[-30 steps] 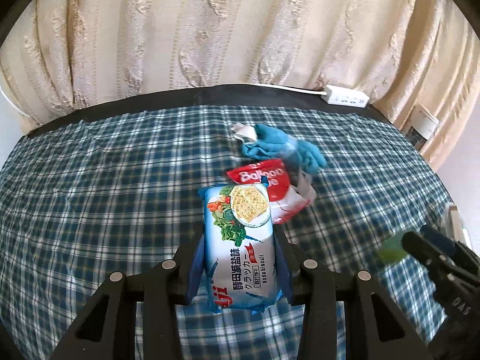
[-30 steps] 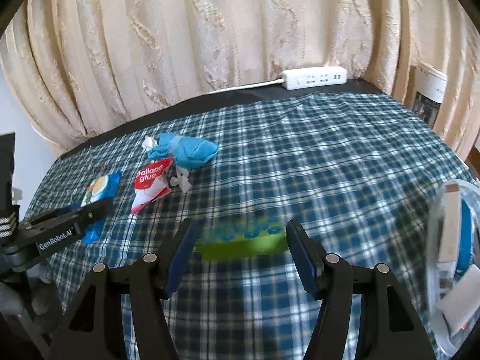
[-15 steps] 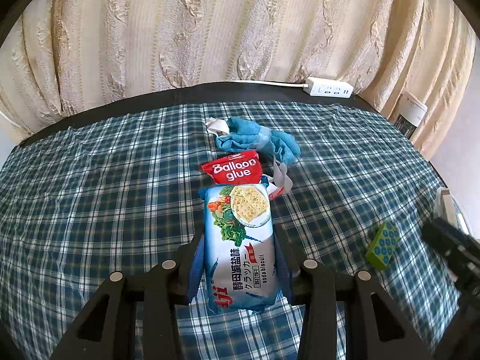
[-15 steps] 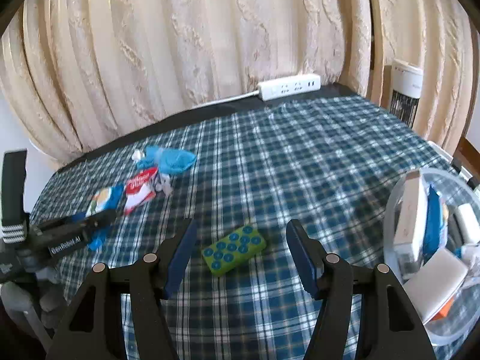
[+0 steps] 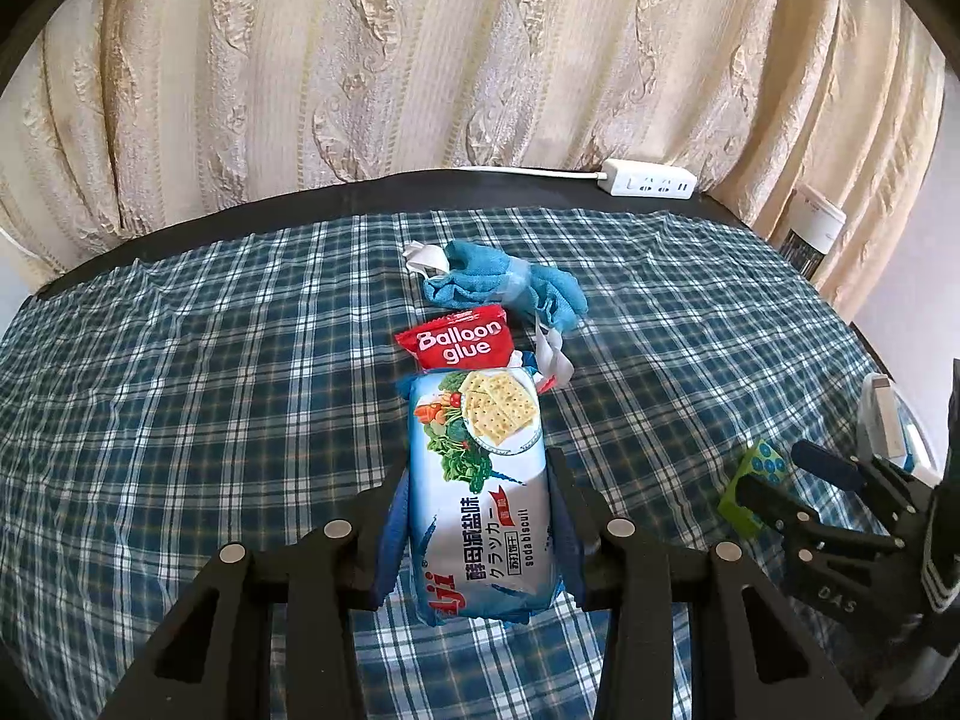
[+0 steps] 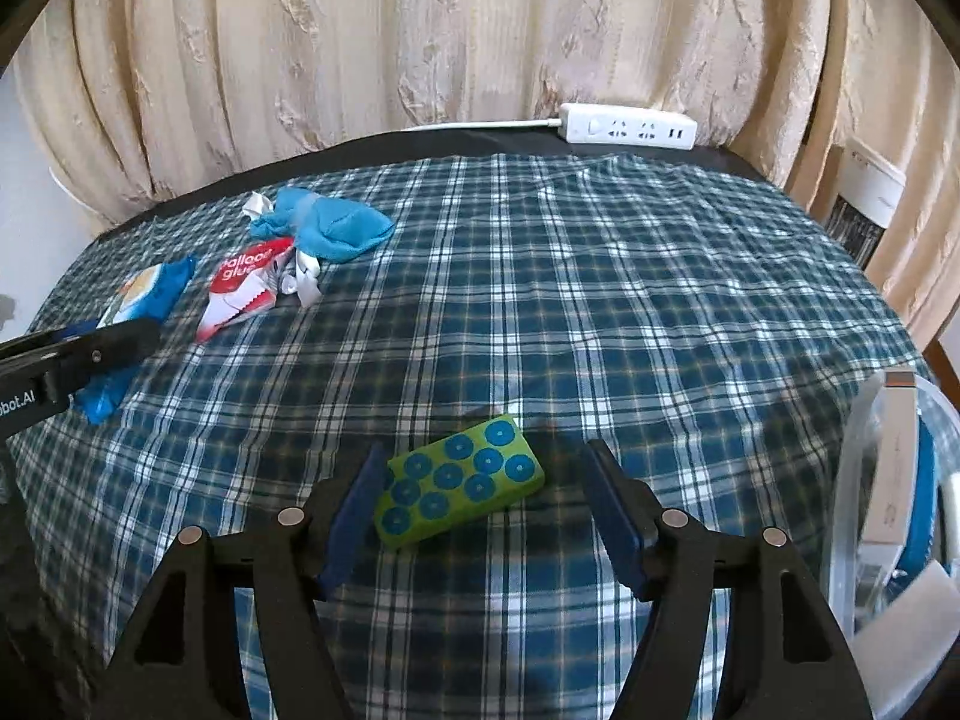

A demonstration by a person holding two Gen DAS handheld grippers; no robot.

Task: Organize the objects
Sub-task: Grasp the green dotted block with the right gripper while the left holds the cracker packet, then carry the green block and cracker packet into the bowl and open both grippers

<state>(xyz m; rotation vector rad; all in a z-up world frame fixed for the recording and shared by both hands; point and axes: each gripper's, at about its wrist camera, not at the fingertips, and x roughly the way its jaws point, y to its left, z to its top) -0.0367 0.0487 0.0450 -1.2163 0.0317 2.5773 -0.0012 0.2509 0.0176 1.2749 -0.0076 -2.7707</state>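
Observation:
My left gripper (image 5: 478, 474) is shut on a blue-and-white soda biscuit pack (image 5: 480, 480), held lengthwise just above the checked cloth; the same pack (image 6: 144, 294) shows at the left of the right wrist view. A green block with blue dots (image 6: 462, 480) lies on the cloth between the jaws of my right gripper (image 6: 483, 462). Those jaws are opening: the left pad is close to the block's end and the right pad stands well apart. The left wrist view shows the block (image 5: 750, 480) at far right.
A red Balloon glue packet (image 5: 459, 342) and a bundled blue cloth (image 5: 498, 288) lie beyond the pack. A white power strip (image 6: 630, 127) sits at the table's back edge before the curtain. A clear container (image 6: 852, 480) holding boxes stands at the right edge.
The green block, blurred between the right jaws a second ago, now lies still on the cloth. The right gripper has dropped closer around it with wider jaws. The left gripper keeps its pack.

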